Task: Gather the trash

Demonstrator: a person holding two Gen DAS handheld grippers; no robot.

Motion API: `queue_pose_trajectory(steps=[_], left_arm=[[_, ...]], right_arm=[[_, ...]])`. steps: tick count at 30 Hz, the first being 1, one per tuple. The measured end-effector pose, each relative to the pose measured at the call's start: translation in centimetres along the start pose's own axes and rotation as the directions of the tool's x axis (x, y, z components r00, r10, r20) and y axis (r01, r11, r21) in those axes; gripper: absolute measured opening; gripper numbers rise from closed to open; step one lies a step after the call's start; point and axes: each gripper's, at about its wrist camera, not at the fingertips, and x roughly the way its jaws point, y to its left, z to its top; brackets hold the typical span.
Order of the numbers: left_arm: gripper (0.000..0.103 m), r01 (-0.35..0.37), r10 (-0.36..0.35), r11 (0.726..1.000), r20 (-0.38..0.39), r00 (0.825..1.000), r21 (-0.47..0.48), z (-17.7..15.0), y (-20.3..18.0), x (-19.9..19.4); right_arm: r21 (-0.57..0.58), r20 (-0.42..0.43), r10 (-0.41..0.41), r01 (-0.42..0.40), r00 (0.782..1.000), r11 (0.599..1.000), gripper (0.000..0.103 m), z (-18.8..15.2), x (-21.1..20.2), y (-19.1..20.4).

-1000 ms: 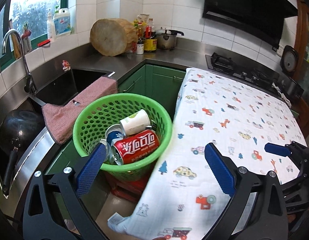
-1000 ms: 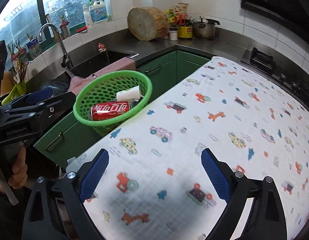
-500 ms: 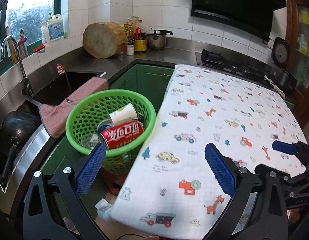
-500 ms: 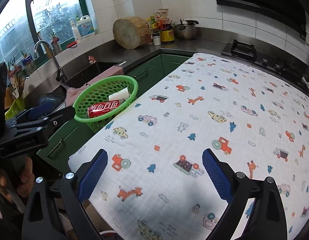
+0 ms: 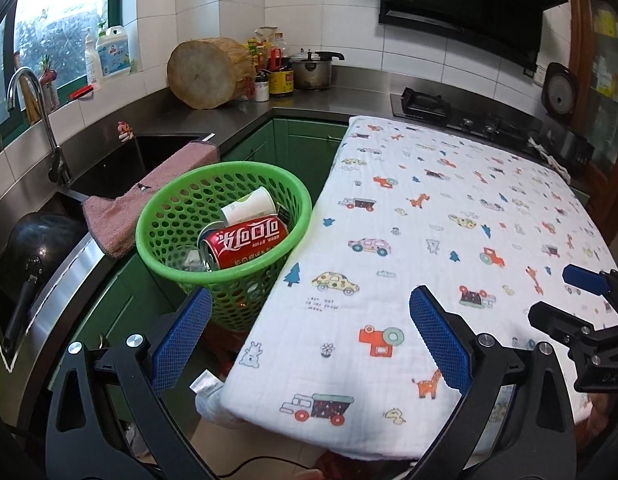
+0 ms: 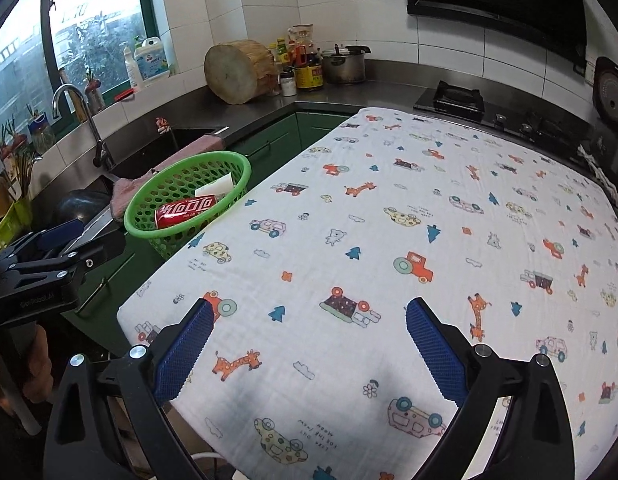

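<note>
A green perforated basket stands left of the cloth-covered table; it also shows in the right wrist view. In it lie a red cola can, a white paper cup and other cans. The can shows in the right wrist view too. My left gripper is open and empty, held back from the basket over the table's near corner. My right gripper is open and empty above the table's near edge.
A pink towel hangs over the sink edge behind the basket. A black pan sits at left. A wood block, jars and a pot stand on the back counter. A stove is behind the table.
Both grippers have pulled back and up from the basket, which now looks smaller and farther. More of the table shows. The jaws stay open.
</note>
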Motion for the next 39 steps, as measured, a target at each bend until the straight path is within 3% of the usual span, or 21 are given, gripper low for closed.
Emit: queue_pose_trajectory(steps=[9, 24, 39], left_arm=[[0.098, 0.001, -0.001, 1.0, -0.02, 1.0, 0.002, -0.4, -0.2, 0.2], [0.098, -0.09, 0.089, 0.996, 0.048, 0.995, 0.026, -0.6, -0.2, -1.1], [0.098, -0.056, 0.054, 0.997, 0.052, 0.997, 0.047, -1.2, -0.5, -1.5]], right_arm=[[-0.001, 0.001, 0.02, -0.02, 1.0, 1.0, 0.094, -0.2, 0.2, 0.2], [0.013, -0.007, 0.027, -0.027, 1.0, 1.0, 0.094, -0.3, 0.8, 0.1], [0.017, -0.017, 0.028, -0.028, 0.999, 0.999, 0.094, -0.4, 1.1, -0.2]])
